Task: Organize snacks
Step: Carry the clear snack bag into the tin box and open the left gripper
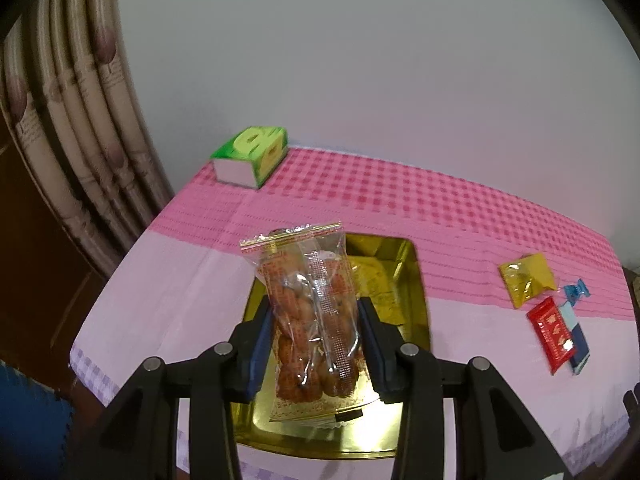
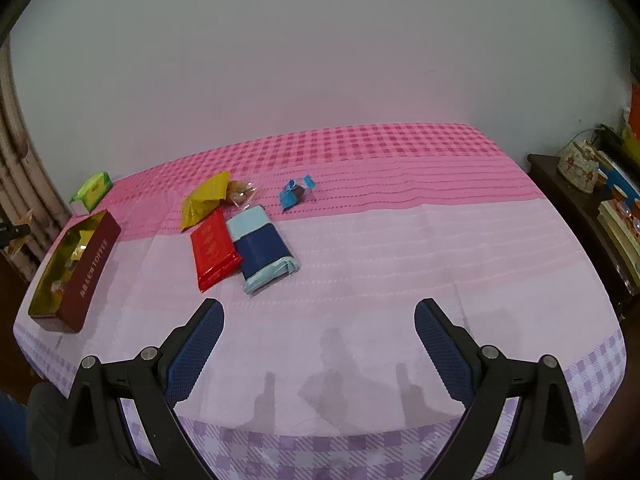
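Note:
My left gripper (image 1: 316, 312) is shut on a clear snack packet (image 1: 310, 312) of orange-brown pieces and holds it upright over the open gold-lined toffee tin (image 1: 418, 280). The tin also shows in the right wrist view (image 2: 90, 264), dark red outside, with several wrapped snacks inside. My right gripper (image 2: 320, 320) is open and empty above the pale front part of the tablecloth. Loose on the cloth lie a yellow packet (image 2: 204, 202), a red packet (image 2: 214, 248), a blue and light-blue packet (image 2: 262, 248) and a small blue candy (image 2: 294, 194).
A green box (image 1: 252, 156) stands at the table's far left corner, by the curtain (image 1: 80, 120). A white wall is behind the table. A dark side cabinet (image 2: 580, 208) with books and a floral pot stands to the right.

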The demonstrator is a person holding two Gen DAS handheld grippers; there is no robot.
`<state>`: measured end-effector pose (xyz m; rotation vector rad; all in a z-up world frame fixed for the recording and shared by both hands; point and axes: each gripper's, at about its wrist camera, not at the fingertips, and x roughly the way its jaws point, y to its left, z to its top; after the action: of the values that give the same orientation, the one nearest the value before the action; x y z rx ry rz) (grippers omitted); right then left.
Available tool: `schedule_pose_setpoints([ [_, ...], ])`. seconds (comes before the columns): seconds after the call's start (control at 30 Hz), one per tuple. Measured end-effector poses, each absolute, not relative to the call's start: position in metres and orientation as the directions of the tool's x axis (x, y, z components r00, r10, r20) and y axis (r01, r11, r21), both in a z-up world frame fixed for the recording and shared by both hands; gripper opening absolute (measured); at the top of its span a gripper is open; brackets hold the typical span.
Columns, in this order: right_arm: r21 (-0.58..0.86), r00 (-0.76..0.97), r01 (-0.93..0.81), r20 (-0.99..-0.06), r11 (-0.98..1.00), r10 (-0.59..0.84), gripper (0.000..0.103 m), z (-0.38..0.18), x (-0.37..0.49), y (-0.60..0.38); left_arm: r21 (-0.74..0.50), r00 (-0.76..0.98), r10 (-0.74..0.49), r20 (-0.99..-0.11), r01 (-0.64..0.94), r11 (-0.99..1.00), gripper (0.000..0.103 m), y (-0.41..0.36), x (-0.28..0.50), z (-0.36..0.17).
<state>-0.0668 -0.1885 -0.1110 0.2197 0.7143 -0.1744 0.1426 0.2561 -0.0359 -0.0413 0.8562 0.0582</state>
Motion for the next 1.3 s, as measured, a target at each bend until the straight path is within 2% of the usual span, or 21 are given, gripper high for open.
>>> schedule_pose_setpoints([
  [0.4, 0.122, 0.718, 0.222, -0.692, 0.967, -0.078, 0.095, -0.122, -0.06, -0.183, -0.04, 0.549, 0.021, -0.835, -0.098, 0.994, 0.041, 0.269, 0.139, -0.102],
  [0.77, 0.122, 0.701, 0.215, -0.71, 0.969, -0.067, 0.095, -0.131, -0.056, -0.179, -0.029, 0.494, 0.051, -0.868, -0.153, 0.988, 0.041, 0.273, 0.129, -0.149],
  [1.13, 0.106, 0.696, 0.201, -0.715, 0.974, -0.066, 0.095, -0.133, -0.054, -0.175, -0.024, 0.506, 0.054, -0.861, -0.147, 0.989, 0.041, 0.272, 0.127, -0.153],
  [1.3, 0.092, 0.702, 0.19, -0.709, 0.977, -0.07, 0.095, -0.135, -0.057, -0.174, -0.05, 0.584, 0.043, -0.811, -0.142, 0.989, 0.066, 0.275, 0.113, -0.138],
])
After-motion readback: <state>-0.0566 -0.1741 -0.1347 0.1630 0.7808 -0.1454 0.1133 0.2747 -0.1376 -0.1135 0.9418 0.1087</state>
